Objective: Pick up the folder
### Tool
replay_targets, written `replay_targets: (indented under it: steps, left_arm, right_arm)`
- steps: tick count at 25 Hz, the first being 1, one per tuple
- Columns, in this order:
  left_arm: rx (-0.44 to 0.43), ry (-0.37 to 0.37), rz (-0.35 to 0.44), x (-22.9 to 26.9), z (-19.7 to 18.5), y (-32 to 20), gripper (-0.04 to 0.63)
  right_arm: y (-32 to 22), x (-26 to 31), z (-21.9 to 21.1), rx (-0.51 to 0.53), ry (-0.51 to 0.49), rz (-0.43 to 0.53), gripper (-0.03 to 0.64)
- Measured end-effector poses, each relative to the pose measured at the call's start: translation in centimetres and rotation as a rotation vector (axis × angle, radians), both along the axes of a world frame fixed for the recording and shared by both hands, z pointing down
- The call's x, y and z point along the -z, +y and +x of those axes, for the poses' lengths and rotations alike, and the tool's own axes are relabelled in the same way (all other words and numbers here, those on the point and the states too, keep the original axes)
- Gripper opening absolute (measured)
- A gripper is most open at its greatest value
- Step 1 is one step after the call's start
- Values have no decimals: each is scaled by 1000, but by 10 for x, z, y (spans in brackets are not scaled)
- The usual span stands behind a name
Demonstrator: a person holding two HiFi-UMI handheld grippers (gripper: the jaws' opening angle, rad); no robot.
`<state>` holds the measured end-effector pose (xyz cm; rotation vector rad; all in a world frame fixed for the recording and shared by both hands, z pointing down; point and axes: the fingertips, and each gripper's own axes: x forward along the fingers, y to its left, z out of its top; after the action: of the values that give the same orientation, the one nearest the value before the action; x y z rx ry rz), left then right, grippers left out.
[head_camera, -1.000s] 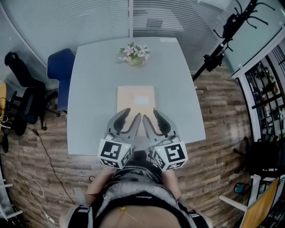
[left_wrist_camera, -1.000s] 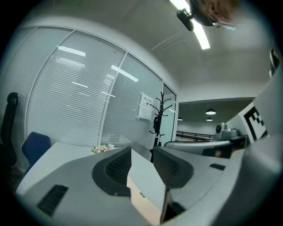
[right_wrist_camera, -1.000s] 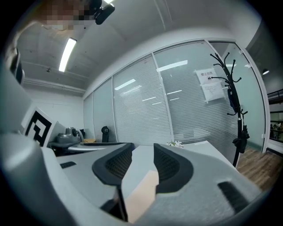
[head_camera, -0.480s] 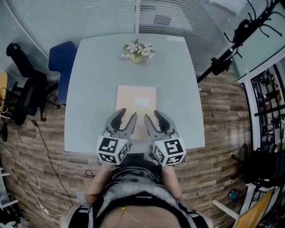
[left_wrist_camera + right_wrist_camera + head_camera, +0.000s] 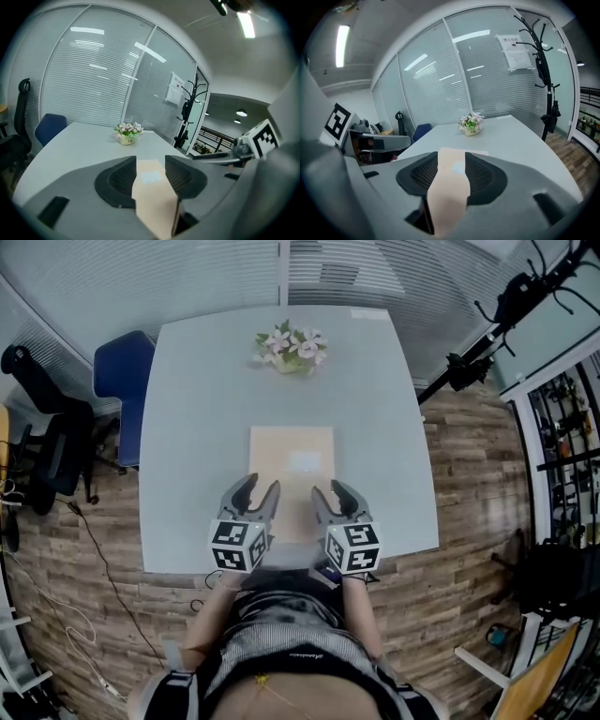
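"What's happening?"
"The left claw (image 5: 262, 486) and right claw (image 5: 328, 488) are hovering open with nothing between them. Their jaws have just been opening. The folder (image 5: 291, 460) is lying flat just under their tips."
"Next?"
"I think they're needing to pinch its near edge. It's looking thin and tan, with a white label."

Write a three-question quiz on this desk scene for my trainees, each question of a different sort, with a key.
1. Multiple choice: what lies flat on the near half of the table? A a folder; B a laptop; C a tray.
2. True or false: the flower pot stands on the folder.
3. Fill in: the left gripper and the right gripper both have jaws that are ___.
Key: 1 A. 2 False: it stands apart, on the far side. 3 Open: they have just been opening, and the folder shows through each gap, ungripped.
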<state>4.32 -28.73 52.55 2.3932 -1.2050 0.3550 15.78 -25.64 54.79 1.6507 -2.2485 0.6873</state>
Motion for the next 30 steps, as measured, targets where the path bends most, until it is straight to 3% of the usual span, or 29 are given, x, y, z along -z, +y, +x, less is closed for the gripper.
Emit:
replay_targets:
  steps: [4,9,15,17,21,25,30]
  left_arm:
    - [19,-17,-73,-35,-12,-15,170]
    - [36,-35,-222,-95,-32,-27,211]
    - [26,-40,-378,-157,-42,-33,268]
    - [23,-8,-432,-172,-40,-31,279]
    - [31,132,-555,-197,-32,-23,284]
    - [48,167,-570,-201,-35,-23,282]
    - [68,86,-516,-196,-37,-24,268]
  right_arm:
    - [-7,-36,13,-43,21,-81,193]
    - [-14,-87,25,-99,-10,-187,242]
    - [-19,-145,36,-156,-141,-315,319]
    - [-17,-158,40,-183,-180,-342,328]
    - [-14,-178,40,-199,-263,-385,333]
    - [-13,-183,37,-180,-314,-388,321]
    - [-13,-179,37,-179,-265,-375,299]
